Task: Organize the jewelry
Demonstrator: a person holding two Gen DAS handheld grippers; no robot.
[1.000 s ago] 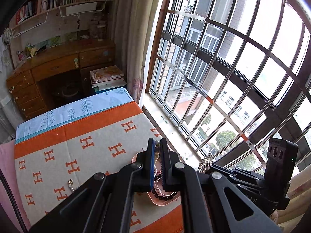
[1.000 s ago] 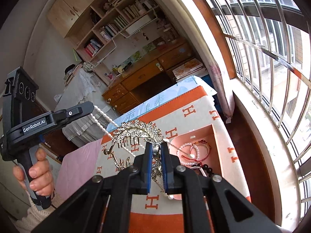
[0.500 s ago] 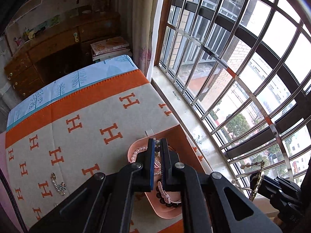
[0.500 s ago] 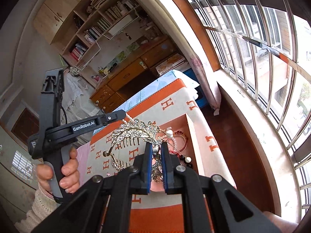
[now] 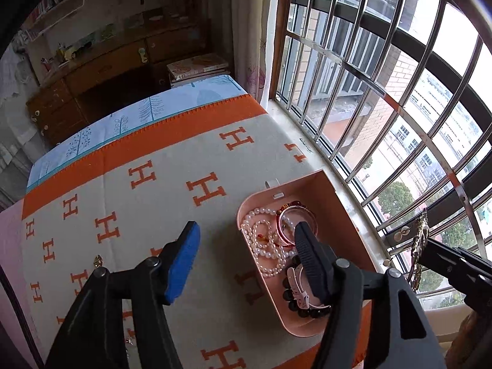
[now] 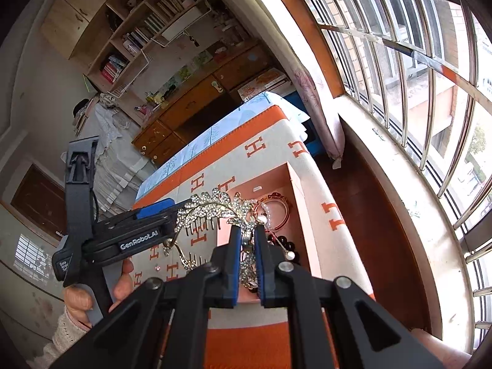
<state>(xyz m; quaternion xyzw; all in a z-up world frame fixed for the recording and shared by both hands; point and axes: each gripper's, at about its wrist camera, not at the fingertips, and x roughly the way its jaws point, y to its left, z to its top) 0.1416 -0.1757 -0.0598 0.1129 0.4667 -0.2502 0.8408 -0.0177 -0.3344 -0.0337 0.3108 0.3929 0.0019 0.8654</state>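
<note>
Pearls and bangles already sit in the pink tray [image 5: 310, 181] at lower right, the left gripper [image 5: 246, 246] hangs wide open above it, while the right gripper [image 6: 246, 243] clamps the rhinestone hair comb [image 6: 212, 206] mid-frame, not yet stowed.

A wooden desk [image 5: 101, 70] stands beyond the H-patterned blanket [image 5: 160, 184], beside barred windows [image 5: 384, 70].

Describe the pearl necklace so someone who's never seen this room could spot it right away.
Find the pink tray on the orange-and-cream H-patterned blanket, at the window side. The pearl necklace lies coiled in the tray's near-left part. It is the only white beaded strand, beside a red bangle and dark beads.
</note>
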